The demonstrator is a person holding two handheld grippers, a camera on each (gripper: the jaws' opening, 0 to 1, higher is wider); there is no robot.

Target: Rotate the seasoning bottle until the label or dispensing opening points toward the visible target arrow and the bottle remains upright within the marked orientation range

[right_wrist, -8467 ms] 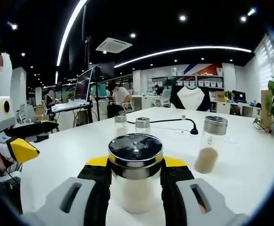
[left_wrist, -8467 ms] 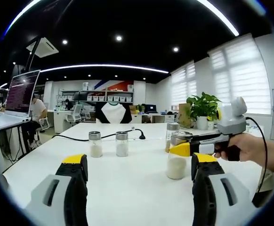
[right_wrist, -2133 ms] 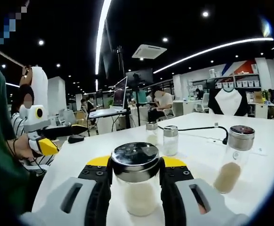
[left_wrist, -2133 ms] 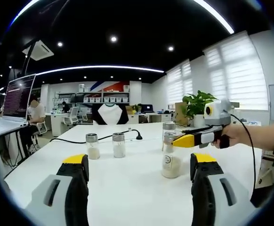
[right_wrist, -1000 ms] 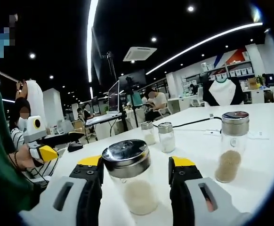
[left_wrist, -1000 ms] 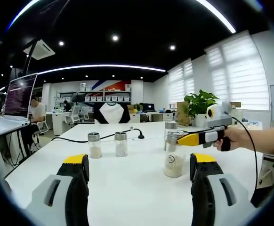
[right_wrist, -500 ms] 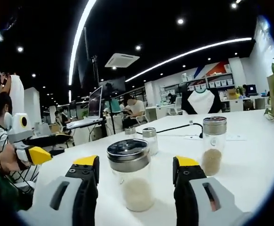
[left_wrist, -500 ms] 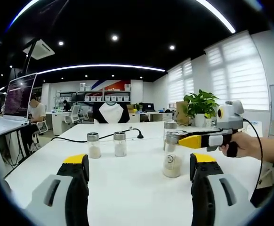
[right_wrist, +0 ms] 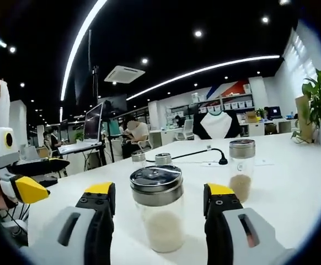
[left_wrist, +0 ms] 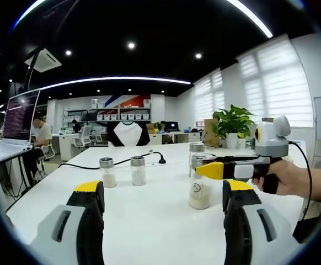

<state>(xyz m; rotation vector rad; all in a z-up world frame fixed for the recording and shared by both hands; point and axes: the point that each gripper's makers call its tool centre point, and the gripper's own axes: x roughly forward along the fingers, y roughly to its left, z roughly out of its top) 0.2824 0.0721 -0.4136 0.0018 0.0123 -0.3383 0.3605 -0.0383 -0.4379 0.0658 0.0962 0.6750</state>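
While seasoning bottle (right_wrist: 157, 208) stands upright, right claw (right_wrist: 159, 205) straddles it, open; left claw (left_wrist: 160, 194) open, empty.

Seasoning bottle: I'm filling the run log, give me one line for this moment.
right gripper: open, fingers either side of bottle | seasoning bottle: upright on table, white contents | left gripper: open, idle

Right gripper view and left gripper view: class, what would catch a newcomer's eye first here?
In the right gripper view, a seasoning bottle with a shiny metal lid stands upright on the white table, between the open yellow-tipped jaws of the right gripper. In the left gripper view, the left gripper hangs open over the table, with two small shakers beyond.
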